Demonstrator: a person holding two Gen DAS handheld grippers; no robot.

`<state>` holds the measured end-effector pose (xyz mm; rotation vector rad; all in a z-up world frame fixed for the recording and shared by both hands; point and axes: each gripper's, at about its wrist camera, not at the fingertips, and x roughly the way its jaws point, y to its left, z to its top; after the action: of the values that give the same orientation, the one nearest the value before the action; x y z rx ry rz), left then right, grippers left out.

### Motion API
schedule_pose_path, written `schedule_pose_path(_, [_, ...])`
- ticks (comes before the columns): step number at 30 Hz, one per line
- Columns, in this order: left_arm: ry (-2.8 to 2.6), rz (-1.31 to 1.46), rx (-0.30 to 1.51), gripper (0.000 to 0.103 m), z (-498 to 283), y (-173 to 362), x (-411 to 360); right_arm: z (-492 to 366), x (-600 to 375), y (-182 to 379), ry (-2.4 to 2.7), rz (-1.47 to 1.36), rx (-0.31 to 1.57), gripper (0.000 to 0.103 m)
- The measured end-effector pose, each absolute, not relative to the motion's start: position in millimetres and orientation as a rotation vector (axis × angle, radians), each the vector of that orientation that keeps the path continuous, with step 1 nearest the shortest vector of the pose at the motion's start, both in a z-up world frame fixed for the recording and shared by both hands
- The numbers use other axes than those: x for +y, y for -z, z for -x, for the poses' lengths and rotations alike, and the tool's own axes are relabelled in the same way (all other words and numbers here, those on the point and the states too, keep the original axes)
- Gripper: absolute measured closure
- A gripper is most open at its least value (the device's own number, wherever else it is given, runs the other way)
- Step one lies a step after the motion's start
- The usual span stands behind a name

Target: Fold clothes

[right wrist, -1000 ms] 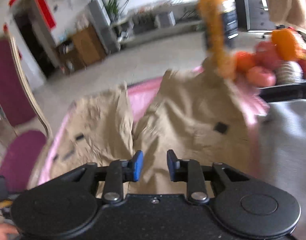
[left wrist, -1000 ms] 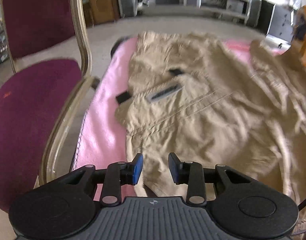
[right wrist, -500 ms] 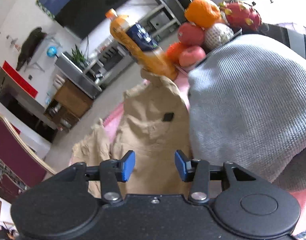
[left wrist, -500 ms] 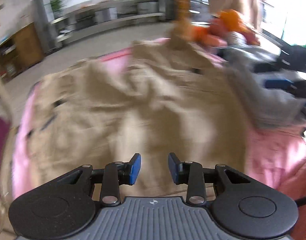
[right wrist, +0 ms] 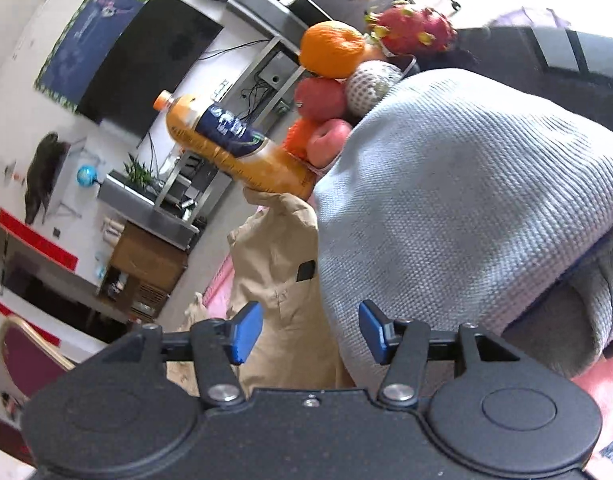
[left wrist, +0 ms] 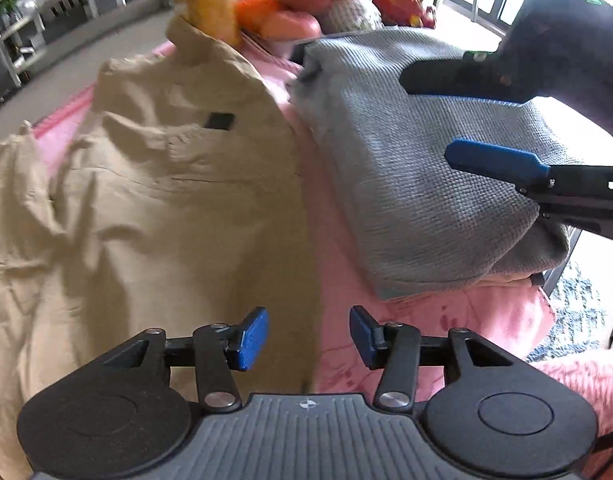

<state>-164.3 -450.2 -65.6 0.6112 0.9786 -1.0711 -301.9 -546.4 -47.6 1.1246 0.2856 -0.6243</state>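
Both tools hang with jaws apart and empty over a bench draped in a pink cover (left wrist: 338, 240): the left tool (left wrist: 308, 338) sits above the right edge of the tan garment (left wrist: 154, 208), which lies spread and rumpled across the left of the bench, while the right tool (right wrist: 310, 332) faces the near edge of the folded grey knit (right wrist: 466, 208), stacked just right of the tan piece. In the left view the right tool (left wrist: 518, 128) reaches in from the right, its blue pad over the knit's top. A juice bottle (right wrist: 234, 152) and a heap of fruit (right wrist: 338, 80) stand at the far edge, the bottle touching or nearly touching the tan garment's far end. The likely risk: a grasp on the knit that takes only the top layer would pull the fold open, and any tug on the tan cloth could drag its far end against the bottle and tip it. One second ago the left tool looked down on the tan garment's left half beside a purple chair and the right tool pointed at its middle; both have since swung right toward the knit, and their jaws now stand wider.
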Motion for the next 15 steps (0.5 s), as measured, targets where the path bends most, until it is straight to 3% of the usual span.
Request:
schedule_pose_path(4, [0.982,-0.706,0.982,0.064,163.3,82.0,-466.8,303.3,-549.4,49.3,0.617,-1.138,0.279,0.049])
schedule_pose_path(7, [0.954,-0.742,0.981,0.080,159.6,86.4,-467.7,301.4,-547.8,47.9,0.616,-1.122,0.286,0.046])
schedule_pose_path(8, [0.952,-0.753,0.975,0.093,159.1,86.3,-467.0,300.9,-546.9,47.4,0.616,-1.117,0.288,0.046])
schedule_pose_path(9, [0.954,-0.754,0.962,0.098,158.3,82.7,-464.5,300.4,-546.0,47.0,0.616,-1.113,0.291,0.046])
schedule_pose_path(15, [0.972,-0.669,0.886,0.099,132.4,29.6,-432.5,293.0,-540.2,43.3,0.584,-1.063,0.323,0.046])
